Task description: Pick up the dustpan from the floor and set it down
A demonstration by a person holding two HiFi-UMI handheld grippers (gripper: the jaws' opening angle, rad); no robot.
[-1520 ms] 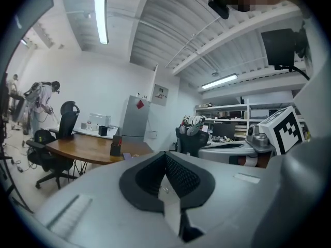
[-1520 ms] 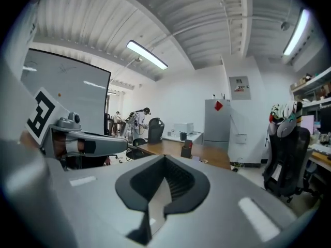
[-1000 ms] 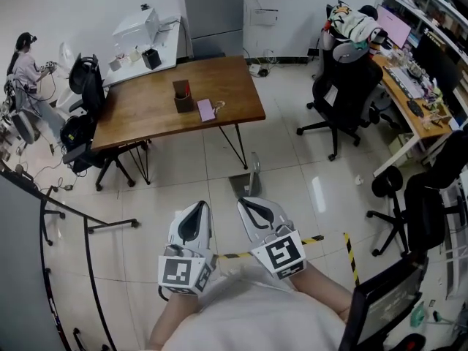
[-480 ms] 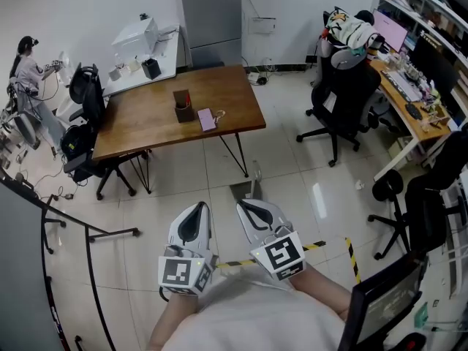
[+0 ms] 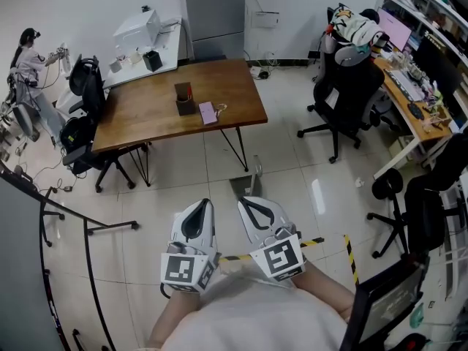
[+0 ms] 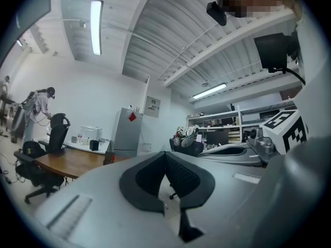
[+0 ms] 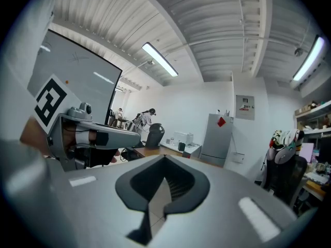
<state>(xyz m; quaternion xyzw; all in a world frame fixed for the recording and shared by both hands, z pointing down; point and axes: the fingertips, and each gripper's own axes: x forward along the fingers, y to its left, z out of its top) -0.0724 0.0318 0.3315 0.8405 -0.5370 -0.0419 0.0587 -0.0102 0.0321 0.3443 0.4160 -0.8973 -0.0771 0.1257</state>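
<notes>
The grey dustpan (image 5: 244, 187) stands on the tiled floor in the head view, its handle (image 5: 255, 168) upright, close to a leg of the wooden table. Both grippers are held low in front of the person's body, side by side and pointing forward at about level. My left gripper (image 5: 202, 204) is shut and holds nothing. My right gripper (image 5: 243, 201) is also shut and empty, its tip a short way on the near side of the dustpan and apart from it. In the left gripper view (image 6: 165, 154) and the right gripper view (image 7: 165, 158) the jaws meet; the dustpan is hidden there.
A wooden table (image 5: 161, 115) with a small box and a pink item stands ahead. Black office chairs (image 5: 344, 86) and a cluttered desk (image 5: 409, 97) are on the right, another chair (image 5: 84, 86) and a person (image 5: 25, 61) far left. Yellow-black tape (image 5: 349, 253) marks the floor.
The right gripper has rolled slightly about its own axis. Both grippers stay in about the same place, and the dustpan has not moved.
</notes>
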